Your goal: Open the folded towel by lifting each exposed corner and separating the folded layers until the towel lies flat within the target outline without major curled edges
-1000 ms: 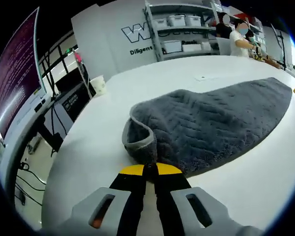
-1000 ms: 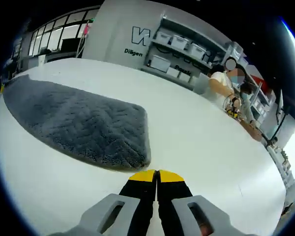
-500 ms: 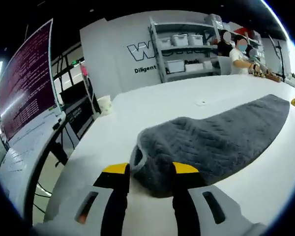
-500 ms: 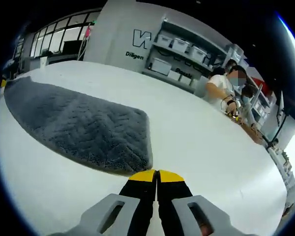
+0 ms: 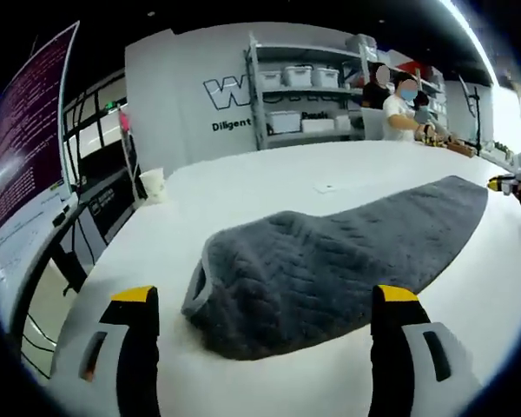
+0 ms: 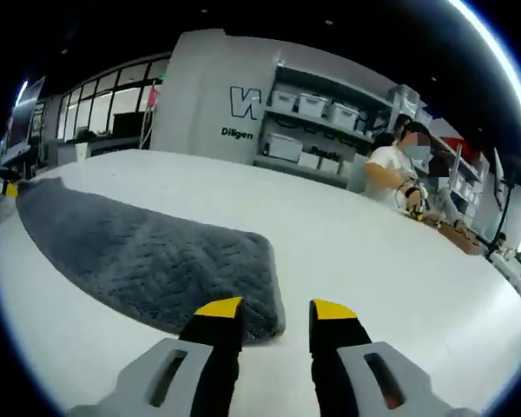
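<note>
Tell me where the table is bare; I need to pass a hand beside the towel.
Bare white table runs from the gray towel toward the people's bench. In the left gripper view, it is bare between towel and paper cup. Crowded at the towel's curled corner.

My towel [image 5: 330, 252] is dark grey with a woven herringbone pattern (same in the right gripper view), lying on a plain white table [image 5: 269, 169]. Both my grippers' [image 5: 265, 304] jaws are black with yellow tips, on pale grey bodies.

white cup [image 5: 152, 184], storage shelves [image 5: 306, 91] — person [image 6: 392, 170]
</note>
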